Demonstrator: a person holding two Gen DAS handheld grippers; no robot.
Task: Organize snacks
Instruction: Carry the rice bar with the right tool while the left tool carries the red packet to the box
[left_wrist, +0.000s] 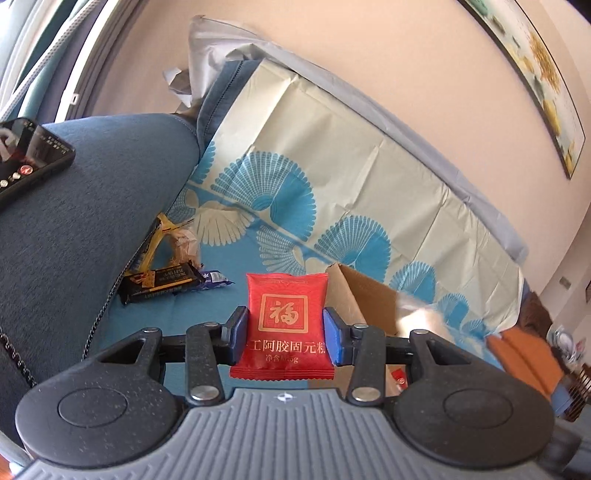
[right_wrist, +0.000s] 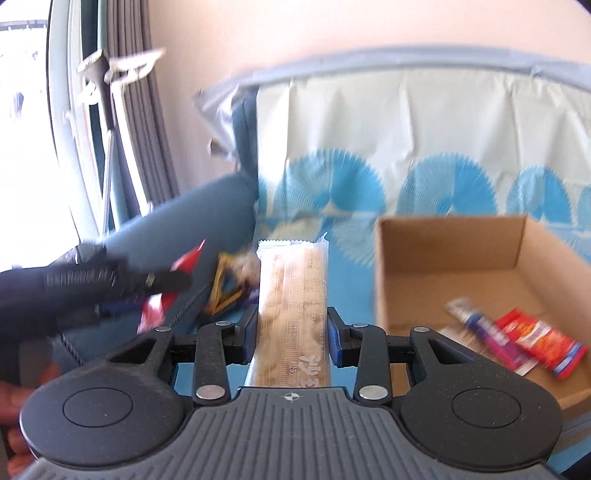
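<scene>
Red packet (left_wrist: 287, 325) in left tool (left_wrist: 285, 332), blue sofa (left_wrist: 92, 206), peach wall (left_wrist: 369, 55)

To my left a dark phone (left_wrist: 29, 158) lies on the blue sofa arm (left_wrist: 92, 206), its screen lit. Over the sofa back hangs a cream cover (left_wrist: 332, 147) printed with blue fans — a framed picture (left_wrist: 535, 74) is on the wall above, grey curtains (right_wrist: 136, 92) at the window.
</scene>
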